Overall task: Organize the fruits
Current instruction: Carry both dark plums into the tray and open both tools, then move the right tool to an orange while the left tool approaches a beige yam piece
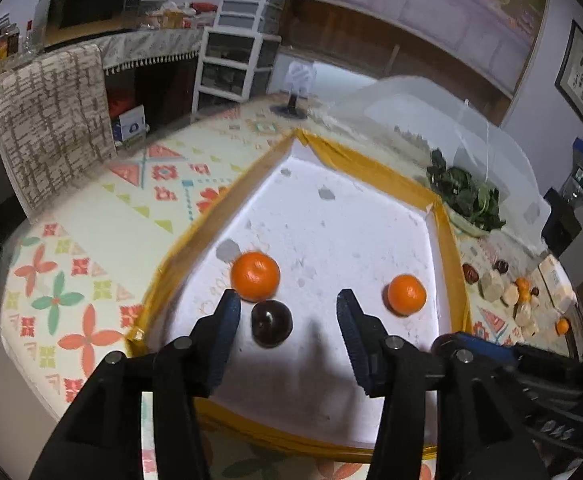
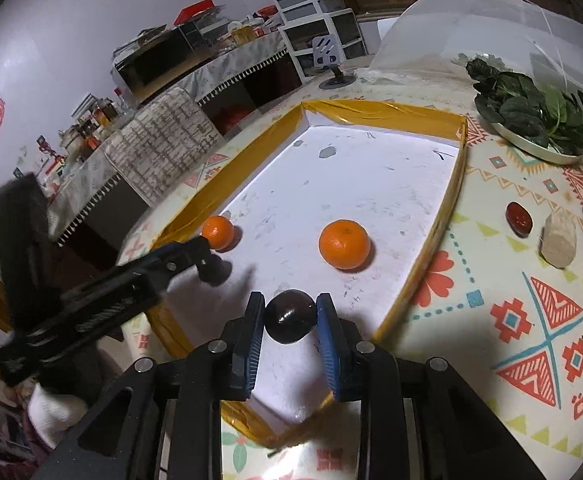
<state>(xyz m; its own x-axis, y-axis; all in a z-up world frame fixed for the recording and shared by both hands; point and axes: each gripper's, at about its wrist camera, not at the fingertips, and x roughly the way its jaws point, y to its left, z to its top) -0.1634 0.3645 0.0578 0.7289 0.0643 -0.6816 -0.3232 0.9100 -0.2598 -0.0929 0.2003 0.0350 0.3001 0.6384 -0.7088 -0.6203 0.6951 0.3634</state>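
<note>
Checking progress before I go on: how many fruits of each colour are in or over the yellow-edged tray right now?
Orange fruits: 2, both lying in the tray
Dark fruits: 2, one lying between the open left gripper fingers, one clamped in the right gripper
Total: 4

Two oranges (image 2: 344, 244) (image 2: 218, 232), two dark plums (image 2: 290, 316) (image 1: 271, 323) in tray (image 2: 375, 114).

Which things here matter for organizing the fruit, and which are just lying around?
Job: two oranges, two dark plums, yellow-edged tray.
Lying about: plate of greens, clear dome cover, drawer unit.
</note>
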